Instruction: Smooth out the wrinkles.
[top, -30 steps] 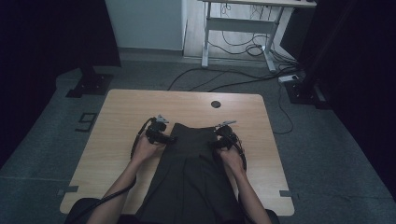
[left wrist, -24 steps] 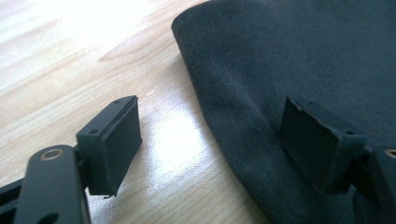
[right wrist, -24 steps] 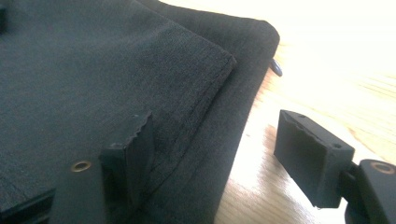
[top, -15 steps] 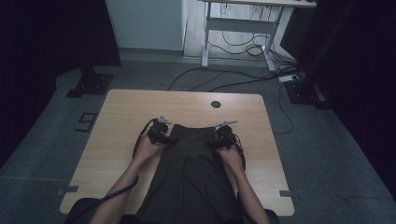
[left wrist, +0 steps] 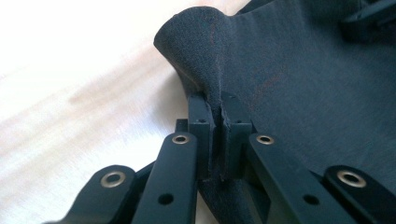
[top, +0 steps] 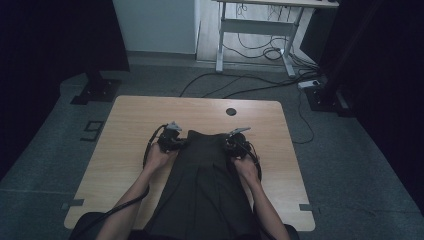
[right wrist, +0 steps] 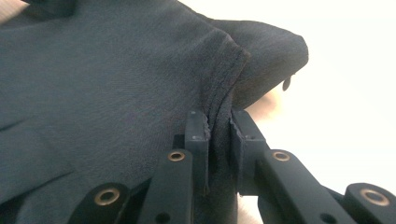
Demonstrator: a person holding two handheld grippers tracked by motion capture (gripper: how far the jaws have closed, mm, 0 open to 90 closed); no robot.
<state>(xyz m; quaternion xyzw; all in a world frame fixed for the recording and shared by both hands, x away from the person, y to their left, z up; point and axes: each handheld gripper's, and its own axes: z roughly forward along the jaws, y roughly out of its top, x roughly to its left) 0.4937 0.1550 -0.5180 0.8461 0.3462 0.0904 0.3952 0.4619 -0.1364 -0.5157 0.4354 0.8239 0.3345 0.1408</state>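
Observation:
A dark grey garment (top: 202,180) lies on the wooden table (top: 130,125), running from mid-table down to the front edge. My left gripper (top: 181,142) sits at its far left corner and has just been closing; in the left gripper view (left wrist: 218,122) its pads pinch a raised fold of the garment (left wrist: 299,74). At the far right corner my right gripper (top: 227,143) has likewise just been closing, and in the right gripper view (right wrist: 218,128) it clamps the hemmed edge of the garment (right wrist: 107,79).
A round cable hole (top: 230,111) sits in the table near its far edge. Beyond the table, cables (top: 240,82) trail over the grey floor toward a white desk frame (top: 255,30). Black stands (top: 95,87) flank the table.
Both hands stay at the garment's far corners with almost no movement. The frames from before now are too small to show the jaws.

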